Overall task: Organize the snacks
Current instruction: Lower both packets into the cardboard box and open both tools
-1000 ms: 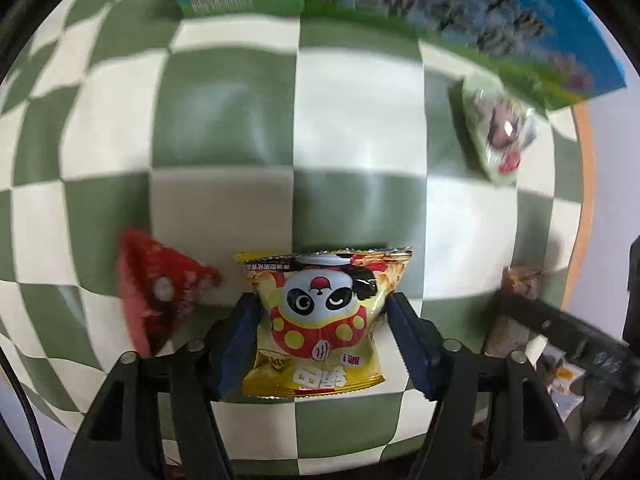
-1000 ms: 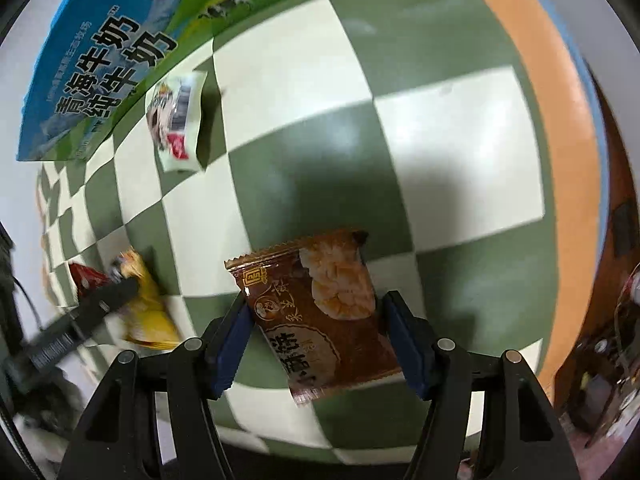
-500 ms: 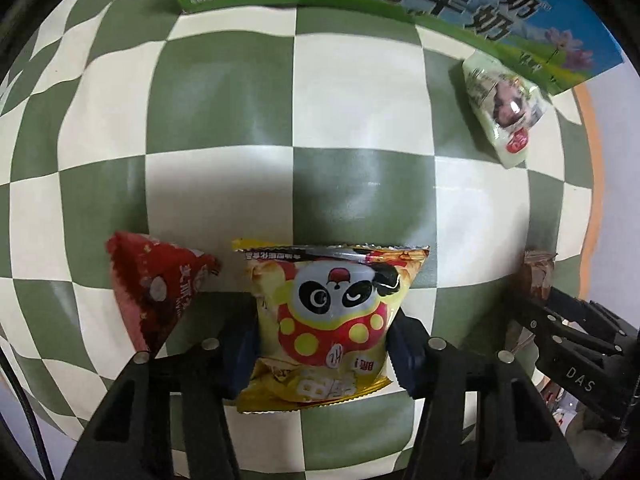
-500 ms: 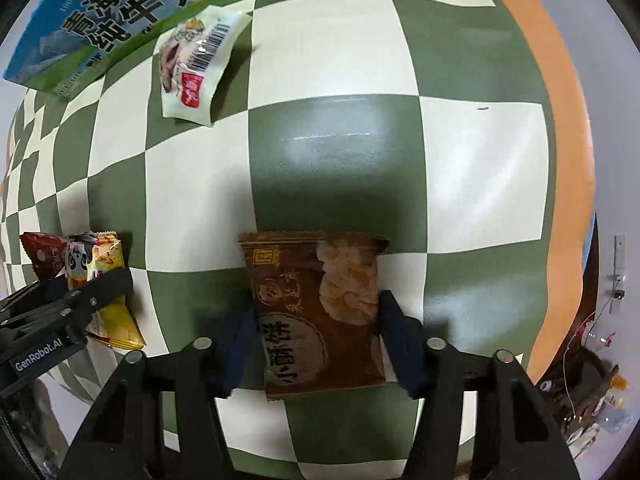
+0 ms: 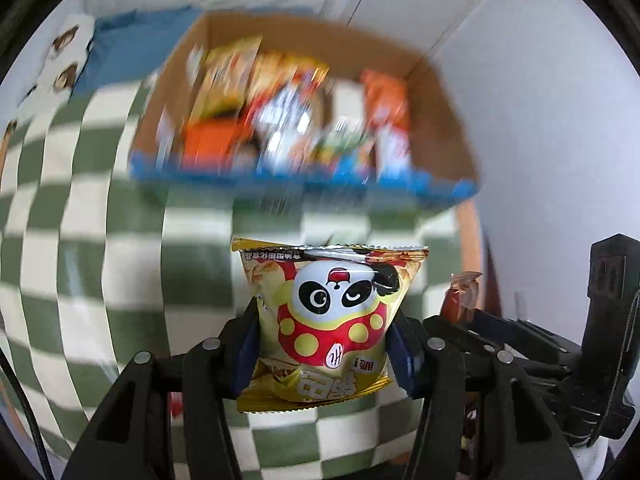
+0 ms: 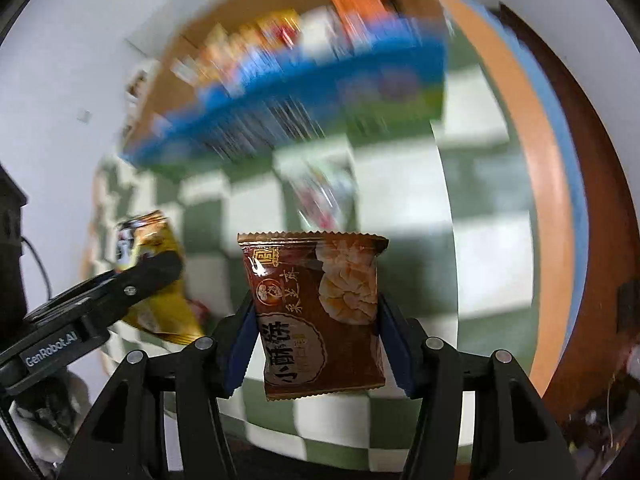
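On the checkered bench (image 5: 100,240) ahead sits the blurred cardboard box (image 5: 436,92) packed with snacks; my left tongs (image 5: 324,344) pinch the yellow panda packet (image 5: 332,320) above the cloth, my right tongs (image 6: 316,340) clamp the brown pastry packet (image 6: 316,312) alongside

A home room: checkered tablecloth (image 5: 80,240), snack-filled cardboard box (image 5: 432,120), white cupboard doors (image 5: 420,0).

Brown snack bag in the right gripper (image 6: 316,344)

Blue pads squeeze the shiny brown foil snack packet (image 6: 318,316). A blurry cardboard box with blue front (image 6: 304,92) sits at 12 o'clock.
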Demonstrator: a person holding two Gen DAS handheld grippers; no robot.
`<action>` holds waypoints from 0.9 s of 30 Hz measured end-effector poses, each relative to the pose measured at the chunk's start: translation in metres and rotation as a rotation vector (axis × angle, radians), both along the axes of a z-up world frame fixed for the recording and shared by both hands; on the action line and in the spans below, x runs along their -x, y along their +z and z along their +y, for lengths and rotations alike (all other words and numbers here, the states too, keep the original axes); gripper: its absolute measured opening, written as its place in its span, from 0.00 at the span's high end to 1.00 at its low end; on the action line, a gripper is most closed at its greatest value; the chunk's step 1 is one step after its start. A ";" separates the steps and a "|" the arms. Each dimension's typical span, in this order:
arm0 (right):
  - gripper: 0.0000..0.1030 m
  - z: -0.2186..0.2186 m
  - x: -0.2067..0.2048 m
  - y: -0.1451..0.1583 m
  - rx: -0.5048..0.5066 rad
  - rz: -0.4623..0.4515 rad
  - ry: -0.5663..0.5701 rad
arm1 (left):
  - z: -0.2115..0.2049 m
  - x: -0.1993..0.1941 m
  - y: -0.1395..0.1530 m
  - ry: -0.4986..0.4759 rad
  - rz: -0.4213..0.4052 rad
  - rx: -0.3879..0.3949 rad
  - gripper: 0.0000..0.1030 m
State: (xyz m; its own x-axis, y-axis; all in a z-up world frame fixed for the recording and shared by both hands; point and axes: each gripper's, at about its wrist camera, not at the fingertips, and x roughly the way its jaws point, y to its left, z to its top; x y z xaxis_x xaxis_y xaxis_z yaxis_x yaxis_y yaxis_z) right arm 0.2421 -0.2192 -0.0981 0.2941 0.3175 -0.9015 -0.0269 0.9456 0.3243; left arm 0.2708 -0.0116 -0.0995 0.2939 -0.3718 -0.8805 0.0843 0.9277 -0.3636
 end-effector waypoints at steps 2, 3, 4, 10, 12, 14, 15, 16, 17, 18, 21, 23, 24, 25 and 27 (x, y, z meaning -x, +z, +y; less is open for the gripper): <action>0.42 0.009 -0.022 0.029 -0.012 -0.044 0.015 | -0.011 -0.034 0.018 -0.014 -0.030 0.010 0.49; 0.42 0.009 -0.036 0.043 -0.010 -0.069 0.023 | -0.013 -0.051 0.028 -0.022 -0.043 0.004 0.49; 0.42 0.011 -0.052 0.053 -0.004 -0.088 0.029 | -0.011 -0.062 0.035 -0.026 -0.049 0.001 0.49; 0.42 0.014 -0.145 0.076 0.067 -0.110 0.030 | -0.009 -0.146 0.028 -0.034 0.011 -0.052 0.49; 0.42 0.016 -0.178 0.069 0.079 -0.082 0.025 | -0.010 -0.173 0.013 -0.039 0.060 -0.063 0.49; 0.42 0.016 -0.206 0.056 0.091 -0.045 0.021 | -0.011 -0.199 -0.004 -0.039 0.102 -0.079 0.49; 0.42 0.016 -0.216 0.050 0.088 -0.028 0.020 | -0.012 -0.205 -0.011 -0.042 0.118 -0.085 0.49; 0.42 0.016 -0.228 0.042 0.093 -0.007 0.020 | -0.012 -0.213 -0.019 -0.040 0.139 -0.099 0.49; 0.42 0.016 -0.234 0.031 0.101 0.002 0.020 | -0.012 -0.219 -0.026 -0.035 0.151 -0.101 0.49; 0.42 0.016 -0.243 0.024 0.109 0.014 0.020 | -0.011 -0.226 -0.033 -0.034 0.168 -0.099 0.49; 0.42 0.016 -0.258 0.005 0.105 0.052 0.013 | -0.010 -0.238 -0.048 -0.028 0.204 -0.089 0.49; 0.42 0.018 -0.264 -0.006 0.109 0.066 0.015 | -0.009 -0.242 -0.053 -0.028 0.218 -0.095 0.49; 0.42 0.019 -0.268 -0.013 0.108 0.075 0.014 | -0.008 -0.243 -0.056 -0.027 0.224 -0.096 0.49; 0.42 0.021 -0.269 -0.017 0.108 0.081 0.016 | -0.007 -0.244 -0.058 -0.027 0.229 -0.101 0.49; 0.42 0.025 -0.272 -0.023 0.111 0.089 0.027 | -0.005 -0.249 -0.063 -0.020 0.237 -0.109 0.49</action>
